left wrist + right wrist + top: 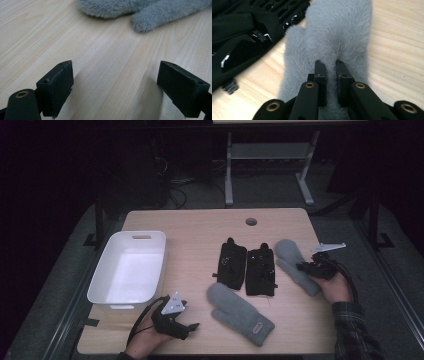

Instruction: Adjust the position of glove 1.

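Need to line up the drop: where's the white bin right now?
In the high view the white bin sits at the table's left side, just beyond the left gripper and left of the black gloves.

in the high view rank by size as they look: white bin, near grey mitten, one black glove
1. white bin
2. near grey mitten
3. left black glove, though the mitten lies nearer the camera, so this gap is unsure

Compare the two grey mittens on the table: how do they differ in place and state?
The grey mitten at the right lies beside the black gloves, pinched in the right gripper; the grey mitten at the front lies free, ahead of the open left gripper. The front mitten shows a small label on its cuff; none is visible on the right one. Both are fuzzy grey and lie flat on the wooden table.
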Demonstrator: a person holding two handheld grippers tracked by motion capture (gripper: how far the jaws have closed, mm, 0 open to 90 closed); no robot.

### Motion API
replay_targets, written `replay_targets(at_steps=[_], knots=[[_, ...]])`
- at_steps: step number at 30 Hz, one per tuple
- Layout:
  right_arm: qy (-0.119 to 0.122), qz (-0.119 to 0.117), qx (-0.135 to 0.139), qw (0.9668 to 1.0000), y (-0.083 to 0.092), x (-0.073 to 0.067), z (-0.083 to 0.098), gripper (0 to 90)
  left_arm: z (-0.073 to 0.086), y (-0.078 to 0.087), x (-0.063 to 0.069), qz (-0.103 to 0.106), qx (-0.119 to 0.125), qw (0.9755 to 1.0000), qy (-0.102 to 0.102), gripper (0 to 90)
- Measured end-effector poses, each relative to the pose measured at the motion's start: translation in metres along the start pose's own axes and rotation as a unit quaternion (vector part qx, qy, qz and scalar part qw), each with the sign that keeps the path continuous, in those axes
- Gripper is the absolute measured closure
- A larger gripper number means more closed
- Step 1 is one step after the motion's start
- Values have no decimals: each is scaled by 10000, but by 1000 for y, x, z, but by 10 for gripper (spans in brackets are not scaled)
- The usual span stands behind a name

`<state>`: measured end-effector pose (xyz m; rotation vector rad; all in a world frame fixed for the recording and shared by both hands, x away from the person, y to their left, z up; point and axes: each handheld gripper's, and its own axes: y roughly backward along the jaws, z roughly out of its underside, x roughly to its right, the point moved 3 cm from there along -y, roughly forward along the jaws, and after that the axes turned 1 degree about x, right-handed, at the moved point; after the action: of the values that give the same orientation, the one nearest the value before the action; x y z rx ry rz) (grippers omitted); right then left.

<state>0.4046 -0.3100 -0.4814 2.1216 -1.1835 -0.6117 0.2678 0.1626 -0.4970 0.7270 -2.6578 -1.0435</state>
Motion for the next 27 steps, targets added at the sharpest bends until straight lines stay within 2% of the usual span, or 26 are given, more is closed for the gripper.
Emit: replay_targets(at_steps=[3,5,8,14,25,27], knots=[[-50,-14,40,10000,5,1,0,840,0,0,0,0,1,10000,1,129],[37,1,99,9999,8,2,-1,843,0,0,0,0,3,10000,3,129],[-21,41,136,9999,15,1,-3,848,0,0,0,-1,2,10000,2,129],[15,-34,256,9997,28,-3,-7,849,0,0,0,-1,2,10000,2,129],[146,-385,345,9986,42,-24,-14,848,0,0,0,0,3,10000,5,129],[232,-464,293,9982,44,-34,-15,849,0,0,0,0,2,10000,3,129]])
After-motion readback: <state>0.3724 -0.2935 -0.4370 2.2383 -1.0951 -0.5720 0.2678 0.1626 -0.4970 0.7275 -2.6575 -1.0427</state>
